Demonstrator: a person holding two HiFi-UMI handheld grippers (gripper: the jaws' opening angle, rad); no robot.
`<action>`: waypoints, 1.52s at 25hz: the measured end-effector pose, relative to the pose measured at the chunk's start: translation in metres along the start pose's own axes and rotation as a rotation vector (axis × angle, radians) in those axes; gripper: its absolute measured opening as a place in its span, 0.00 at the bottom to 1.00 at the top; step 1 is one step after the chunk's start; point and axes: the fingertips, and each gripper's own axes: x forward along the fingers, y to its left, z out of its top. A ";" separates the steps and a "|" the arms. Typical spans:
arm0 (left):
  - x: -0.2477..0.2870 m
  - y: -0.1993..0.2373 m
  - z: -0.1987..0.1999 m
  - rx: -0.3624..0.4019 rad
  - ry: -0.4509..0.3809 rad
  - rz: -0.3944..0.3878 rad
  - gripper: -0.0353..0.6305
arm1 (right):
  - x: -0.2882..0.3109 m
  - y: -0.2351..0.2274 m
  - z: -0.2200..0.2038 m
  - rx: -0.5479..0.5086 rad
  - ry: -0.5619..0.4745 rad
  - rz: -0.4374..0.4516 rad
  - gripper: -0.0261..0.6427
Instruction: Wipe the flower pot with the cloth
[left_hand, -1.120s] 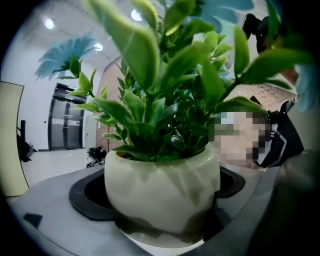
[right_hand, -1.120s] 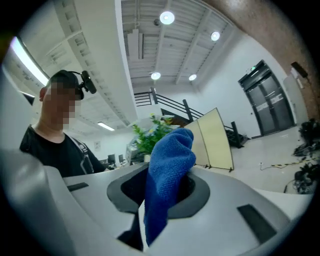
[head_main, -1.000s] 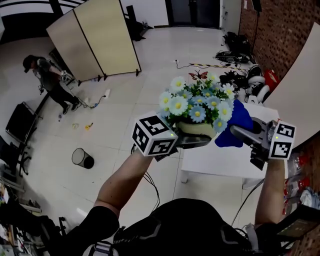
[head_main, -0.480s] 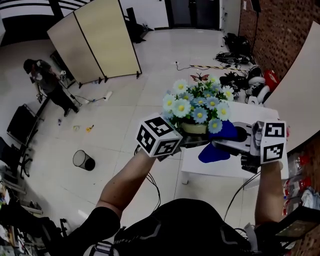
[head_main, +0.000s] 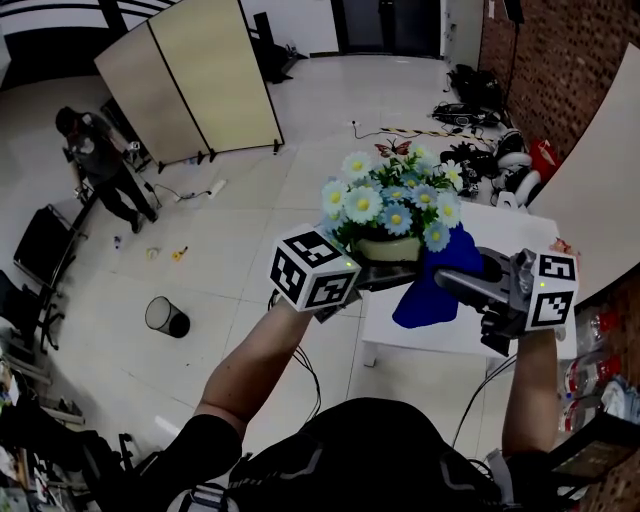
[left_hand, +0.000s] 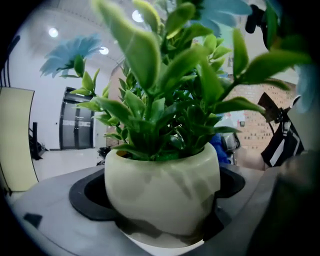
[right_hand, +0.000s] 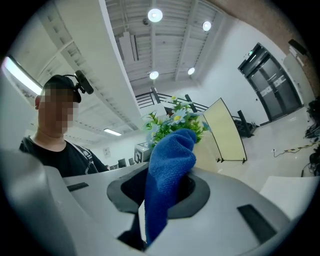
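While the left gripper (head_main: 381, 280) clamps both jaws on the cream flower pot (head_main: 390, 250), the pot is held in the air above the white table (head_main: 440, 335), with daisies (head_main: 392, 200) rising toward 12 o'clock. The right gripper (head_main: 462, 286) is closed on the blue cloth (head_main: 430, 292), which sits at the pot's 3 o'clock side, apparently touching it, and hangs toward 6 o'clock.

Beige folding screen (head_main: 190, 75) upper left; bystander (head_main: 95, 165) near it; black bin (head_main: 165, 317) on floor; white table (head_main: 420, 340) right.
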 end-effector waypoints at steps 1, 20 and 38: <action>-0.004 0.003 0.004 -0.018 -0.014 -0.001 0.92 | -0.007 -0.004 0.003 -0.005 -0.027 -0.025 0.15; -0.035 -0.078 0.046 0.059 -0.129 -0.358 0.92 | -0.024 -0.069 0.015 -0.103 -0.163 -0.230 0.15; -0.058 -0.118 0.047 0.166 -0.078 -0.662 0.92 | -0.013 0.024 0.013 -0.242 0.225 0.494 0.15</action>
